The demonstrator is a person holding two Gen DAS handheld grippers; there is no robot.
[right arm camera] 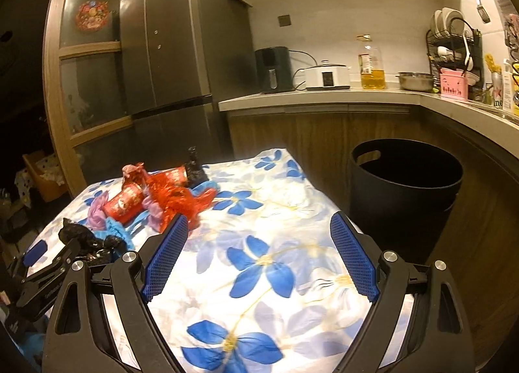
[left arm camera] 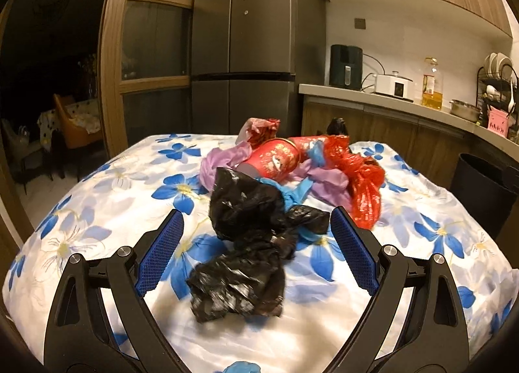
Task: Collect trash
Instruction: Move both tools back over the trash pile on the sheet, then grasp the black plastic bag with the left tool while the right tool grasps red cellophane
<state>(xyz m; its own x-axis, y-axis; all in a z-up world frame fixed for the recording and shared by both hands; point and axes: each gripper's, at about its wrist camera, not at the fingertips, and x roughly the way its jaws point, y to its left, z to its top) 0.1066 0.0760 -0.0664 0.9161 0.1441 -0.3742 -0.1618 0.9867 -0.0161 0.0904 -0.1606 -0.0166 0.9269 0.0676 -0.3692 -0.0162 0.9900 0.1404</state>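
Floral-clothed tabletop (left arm camera: 97,210) carries crumpled black bag (left arm camera: 246,243) between left gripper (left arm camera: 256,251) fingers, released; right gripper (right arm camera: 259,258) fingers released, empty.

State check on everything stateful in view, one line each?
left gripper: open, astride black bag, pads clear.
right gripper: open, nothing between pads.
black bag: crumpled, on cloth.
red cup: on its side.
red bag: crumpled, knotted.
bin: upright, lidless; contents not visible.

Crumpled black plastic bags (left arm camera: 246,236) lie nearest on the flowered tabletop (left arm camera: 97,204), a red paper cup (left arm camera: 275,159) on its side behind, among purple, blue and red wrappers (left arm camera: 360,178), towards the far edge.
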